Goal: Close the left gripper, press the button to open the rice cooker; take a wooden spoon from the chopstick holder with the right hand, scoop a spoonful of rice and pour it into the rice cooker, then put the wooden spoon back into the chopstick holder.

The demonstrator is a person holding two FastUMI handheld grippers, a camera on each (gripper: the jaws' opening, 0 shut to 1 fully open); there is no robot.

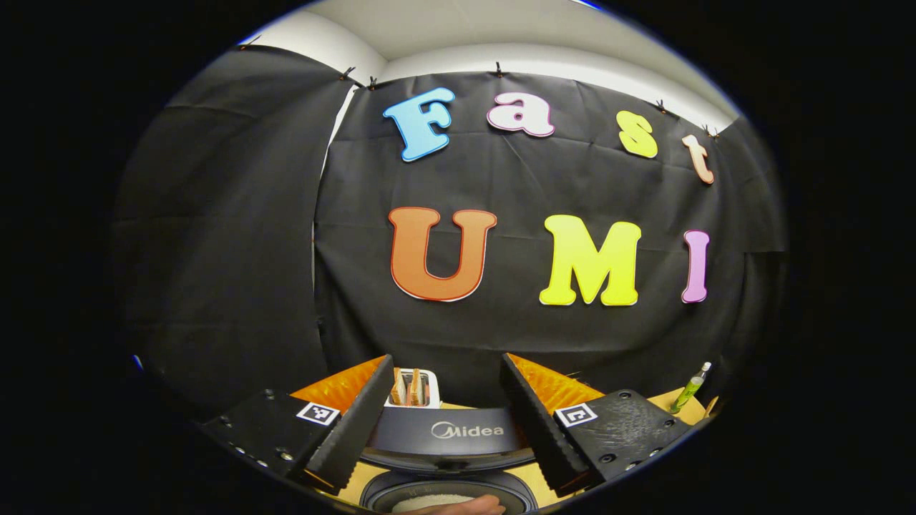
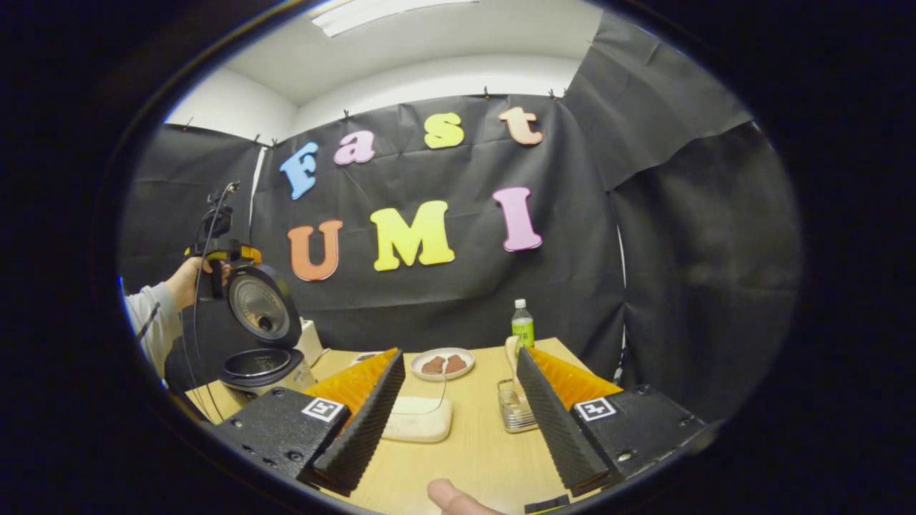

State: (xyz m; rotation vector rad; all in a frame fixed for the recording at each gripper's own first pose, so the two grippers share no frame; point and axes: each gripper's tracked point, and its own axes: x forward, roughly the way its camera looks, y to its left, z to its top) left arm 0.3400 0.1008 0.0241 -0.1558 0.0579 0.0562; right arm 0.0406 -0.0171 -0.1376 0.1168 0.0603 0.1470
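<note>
Left gripper hangs above the rice cooker, its fingers spread wide and gripping nothing; the cooker's raised lid stands between them, with the open pot directly below and rice visible inside. Beyond the lid, a white toaster shows between the fingers.

Right gripper hovers over the wooden table, fingers likewise wide apart and empty. Just behind its right finger stands the clear chopstick holder with the wooden spoon upright in it. Between the fingers lies a white container; farther ahead sit a plate and a green bottle. Far to its left, a hand holds the other gripper over the open cooker.
</note>
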